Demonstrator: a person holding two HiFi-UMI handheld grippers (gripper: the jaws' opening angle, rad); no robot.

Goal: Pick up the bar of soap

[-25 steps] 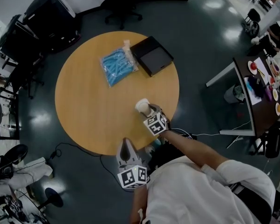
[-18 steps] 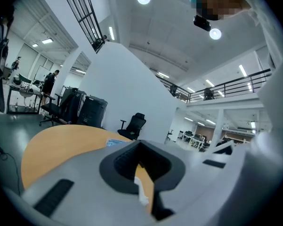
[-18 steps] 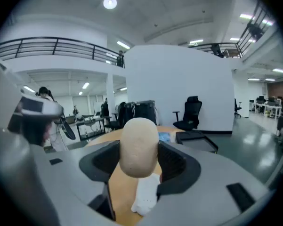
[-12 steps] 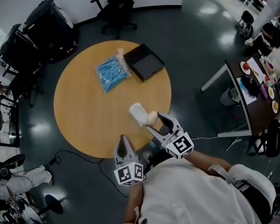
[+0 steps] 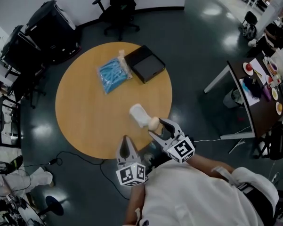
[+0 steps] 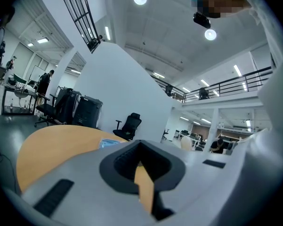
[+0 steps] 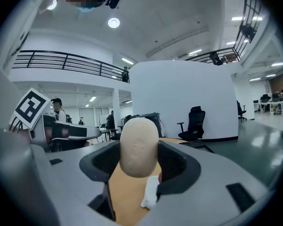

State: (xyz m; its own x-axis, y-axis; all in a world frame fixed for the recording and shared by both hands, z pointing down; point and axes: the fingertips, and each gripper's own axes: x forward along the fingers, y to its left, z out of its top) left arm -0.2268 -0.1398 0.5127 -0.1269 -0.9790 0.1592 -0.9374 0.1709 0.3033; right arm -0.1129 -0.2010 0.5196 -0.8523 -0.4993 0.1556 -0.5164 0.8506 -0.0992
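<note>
The bar of soap (image 5: 154,123) is a beige oval, held up off the round wooden table (image 5: 84,112) near its front right edge. My right gripper (image 5: 156,126) is shut on it. In the right gripper view the bar of soap (image 7: 139,145) stands upright between the jaws of the right gripper (image 7: 139,161). A white object (image 5: 137,114) lies on the table just beyond the soap, and the same white object (image 7: 150,192) shows below the bar. My left gripper (image 5: 127,149) hangs at the table's front edge, shut and holding nothing; the left gripper (image 6: 140,173) shows only tabletop through its gap.
A blue plastic packet (image 5: 112,72) and a flat black box (image 5: 145,63) lie at the far side of the table. Black cases (image 5: 49,25) and an office chair (image 5: 120,8) stand behind it. A desk (image 5: 256,88) with dishes is at the right.
My right gripper has lifted the soap off the table and drawn it back toward the person, away from the white object. The left gripper has stayed put.
</note>
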